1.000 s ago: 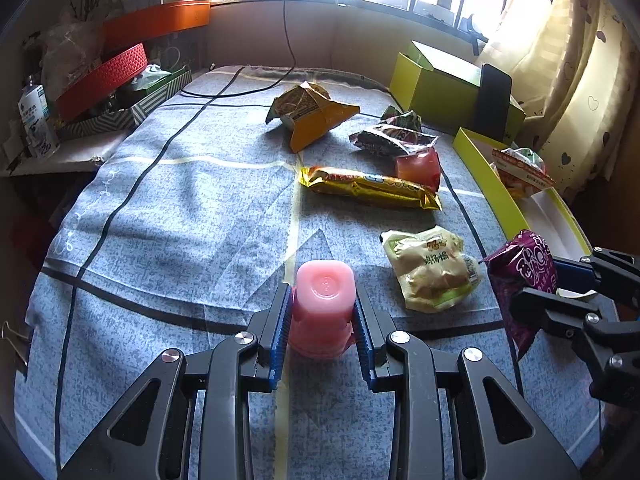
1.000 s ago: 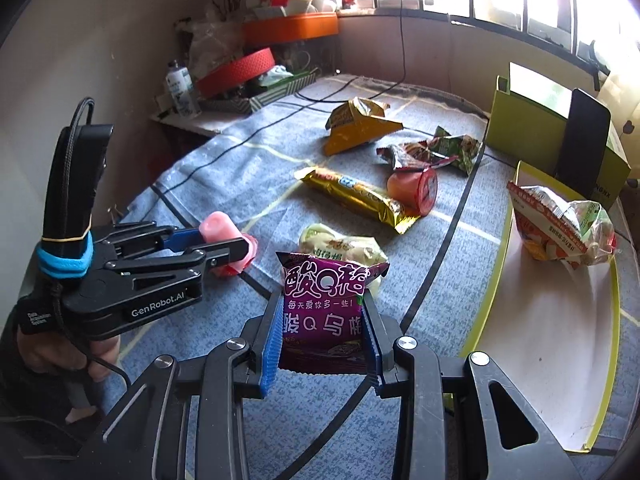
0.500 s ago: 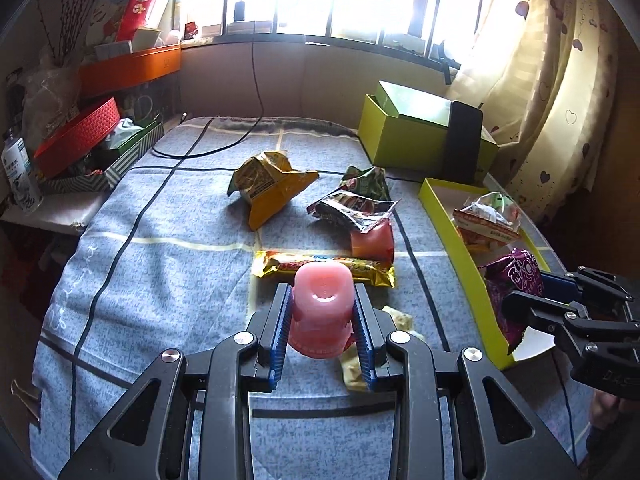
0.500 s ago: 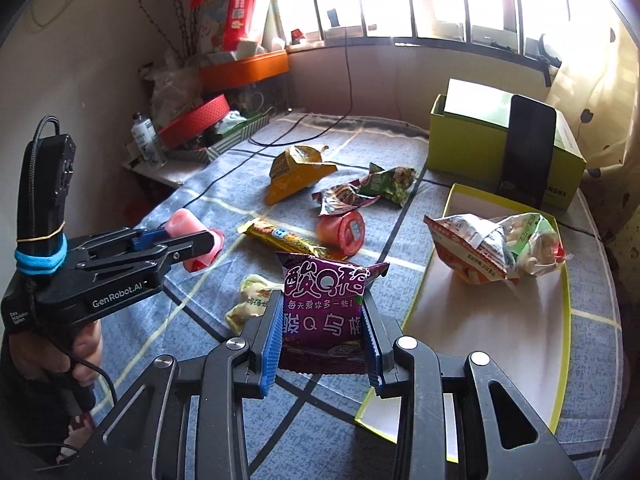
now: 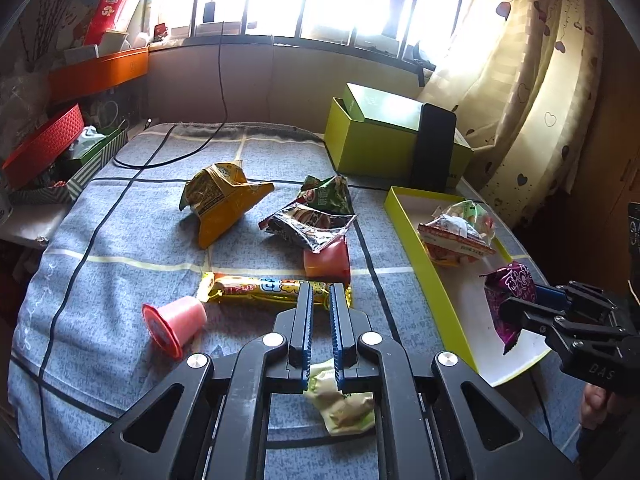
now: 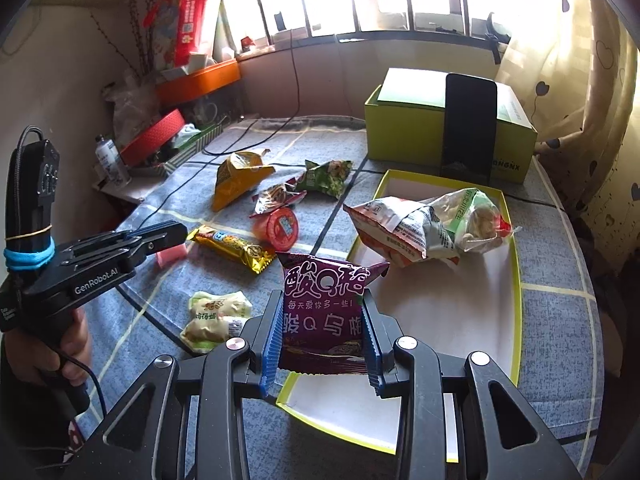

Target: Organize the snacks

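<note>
Purple packet (image 6: 325, 316) clamped above tray (image 6: 516, 280) edge.

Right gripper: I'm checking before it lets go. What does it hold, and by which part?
The right gripper holds the purple snack packet by its lower side edges, above the yellow tray.

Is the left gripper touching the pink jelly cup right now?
Apart. In the left wrist view the left gripper is shut with nothing between its fingers, and the pink jelly cup lies on its side on the cloth, clear of them.
</note>
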Available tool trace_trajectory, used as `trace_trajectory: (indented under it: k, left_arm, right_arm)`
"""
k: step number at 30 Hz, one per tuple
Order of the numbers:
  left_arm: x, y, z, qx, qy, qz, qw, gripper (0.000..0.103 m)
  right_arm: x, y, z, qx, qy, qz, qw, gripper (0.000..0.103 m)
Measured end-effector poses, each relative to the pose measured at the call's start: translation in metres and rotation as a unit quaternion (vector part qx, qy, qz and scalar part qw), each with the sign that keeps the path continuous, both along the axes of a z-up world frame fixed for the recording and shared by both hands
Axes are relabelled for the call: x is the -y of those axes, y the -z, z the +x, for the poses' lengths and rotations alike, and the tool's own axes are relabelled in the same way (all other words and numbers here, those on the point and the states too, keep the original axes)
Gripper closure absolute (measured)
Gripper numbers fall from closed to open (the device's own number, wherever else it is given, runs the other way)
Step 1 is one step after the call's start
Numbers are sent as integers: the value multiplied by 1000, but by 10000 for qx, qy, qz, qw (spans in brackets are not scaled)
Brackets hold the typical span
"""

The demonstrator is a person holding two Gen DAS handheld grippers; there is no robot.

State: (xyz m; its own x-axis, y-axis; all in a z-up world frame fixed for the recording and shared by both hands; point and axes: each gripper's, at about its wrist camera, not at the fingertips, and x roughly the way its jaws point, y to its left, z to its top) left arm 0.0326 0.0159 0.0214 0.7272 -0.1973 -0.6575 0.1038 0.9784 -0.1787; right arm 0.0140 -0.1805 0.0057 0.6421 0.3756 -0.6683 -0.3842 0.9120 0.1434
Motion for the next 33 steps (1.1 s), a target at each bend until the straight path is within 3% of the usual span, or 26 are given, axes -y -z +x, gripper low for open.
trace_trajectory:
  k: [2, 4, 5, 9, 13, 19, 25, 30, 33]
  left_arm:
    - [-2, 2, -6, -22, 95, -64, 9999, 91]
    - [-3, 7, -11, -76, 183, -69, 9998, 75]
    - [-4, 11, -12, -135, 160, -52, 9998, 73]
    - [-14, 19, -16, -211, 23, -104, 9997, 71]
    - [-21, 24, -21, -199, 45, 48, 9998, 50]
    - [-26, 35, -9, -478, -4, 24, 9989, 49]
    - [-49, 13, 5, -87, -368, 276, 9989, 46]
    - [-69, 31, 14, -338, -644, 560, 9958, 46]
    - [-76, 45, 18, -563, -836, 540, 9934, 45]
  right_arm:
    - [1, 2, 0, -38, 5, -7, 10000, 70]
    - [2, 4, 0, -72, -7, -14, 10000, 70]
    - [2, 5, 0, -91, -8, -14, 10000, 70]
    - [3, 10, 0, -165, -3, -6, 9999, 70]
    - [5, 14, -1, -229, 4, -10, 9997, 70]
    - [10, 19, 3, -322, 76, 2, 9995, 70]
    - [14, 17, 3, -319, 119, 22, 9994, 70]
    - [14, 19, 6, -353, 116, 35, 9993, 70]
    - [13, 21, 9, -396, 100, 17, 9992, 70]
